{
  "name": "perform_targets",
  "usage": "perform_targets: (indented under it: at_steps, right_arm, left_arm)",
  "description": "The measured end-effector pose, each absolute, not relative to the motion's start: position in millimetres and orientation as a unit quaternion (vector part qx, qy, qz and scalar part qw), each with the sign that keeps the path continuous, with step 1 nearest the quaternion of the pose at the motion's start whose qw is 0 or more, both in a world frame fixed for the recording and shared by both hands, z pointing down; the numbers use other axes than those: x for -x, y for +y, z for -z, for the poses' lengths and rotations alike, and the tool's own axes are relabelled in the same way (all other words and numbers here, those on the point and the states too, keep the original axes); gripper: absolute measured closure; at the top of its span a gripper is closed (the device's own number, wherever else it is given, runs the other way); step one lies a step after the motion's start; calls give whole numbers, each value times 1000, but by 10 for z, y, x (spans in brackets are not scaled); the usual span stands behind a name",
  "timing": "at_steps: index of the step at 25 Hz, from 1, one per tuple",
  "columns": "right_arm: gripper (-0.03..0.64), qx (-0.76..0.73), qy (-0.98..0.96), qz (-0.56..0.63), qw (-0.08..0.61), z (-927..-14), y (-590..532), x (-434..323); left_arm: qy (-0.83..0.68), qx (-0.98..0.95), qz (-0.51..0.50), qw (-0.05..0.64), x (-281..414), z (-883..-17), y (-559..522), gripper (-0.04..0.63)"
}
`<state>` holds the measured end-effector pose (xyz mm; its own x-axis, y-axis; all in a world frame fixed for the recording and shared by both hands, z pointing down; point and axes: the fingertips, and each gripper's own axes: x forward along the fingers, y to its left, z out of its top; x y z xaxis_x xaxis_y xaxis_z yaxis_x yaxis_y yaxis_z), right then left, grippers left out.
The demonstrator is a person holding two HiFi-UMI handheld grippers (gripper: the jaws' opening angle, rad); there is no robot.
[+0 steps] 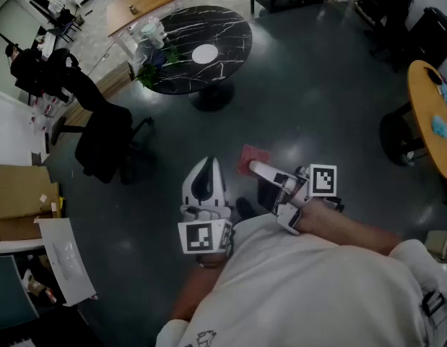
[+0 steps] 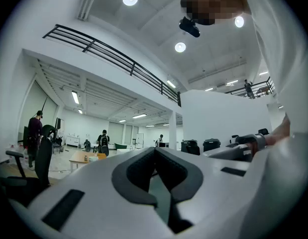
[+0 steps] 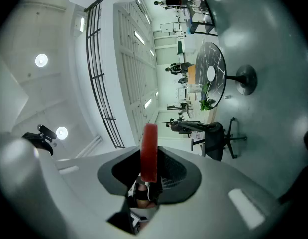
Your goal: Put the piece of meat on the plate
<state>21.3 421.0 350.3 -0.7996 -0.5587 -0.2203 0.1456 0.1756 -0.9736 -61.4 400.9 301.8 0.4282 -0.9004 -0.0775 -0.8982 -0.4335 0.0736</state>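
Your right tool (image 1: 258,169) is gripping the meat (image 1: 253,157) between its 2 jaws, and the red slab is sticking out past the tips, above the floor. Your left tool (image 1: 208,163) is closed and is holding nothing. The plate (image 1: 204,53) is sitting on the round black tabletop (image 1: 234,27), well apart from the meat, straight ahead and slightly to the left. I think you are needing to carry the meat forward before lowering it.

Red meat (image 1: 253,156) (flat) in right gripper (image 1: 255,167)
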Motion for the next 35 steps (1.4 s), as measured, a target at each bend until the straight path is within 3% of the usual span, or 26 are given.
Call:
perform_targets:
  at_steps: [11, 24, 35]
  right_arm:
    - [529, 169, 707, 616, 303, -3469, 3826, 189]
    - [529, 171, 706, 613, 311, -3431, 3475, 339]
    - [529, 129, 715, 629, 277, -3523, 2741, 507]
  left_arm:
    - [-508, -859, 59, 18, 1036, -3038, 3590, 589]
    - [-484, -873, 58, 22, 1065, -3044, 3284, 589]
    - [-529, -848, 41, 2, 1178, -3067, 2622, 589]
